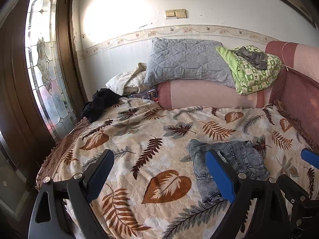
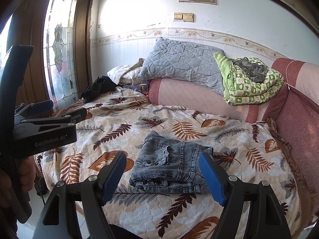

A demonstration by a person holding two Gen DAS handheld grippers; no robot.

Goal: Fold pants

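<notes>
Grey-blue denim pants [image 2: 171,165] lie folded into a compact bundle on the leaf-patterned bedspread [image 2: 127,131]. They also show in the left wrist view [image 1: 229,163], low and right of centre. My right gripper [image 2: 162,177] is open and empty, held just in front of the bundle with its blue pads either side of it, apart from the cloth. My left gripper [image 1: 159,171] is open and empty, to the left of the pants above bare bedspread [image 1: 139,145]. The left gripper also shows at the left edge of the right wrist view [image 2: 59,110].
At the head of the bed lie a grey quilted pillow [image 2: 179,63], a green patterned folded blanket [image 2: 251,81] and a pink bolster [image 2: 191,97]. A dark garment [image 2: 97,89] lies at the far left corner. A glass-panelled door [image 2: 59,45] stands left; a red padded side [image 2: 295,119] runs along the right.
</notes>
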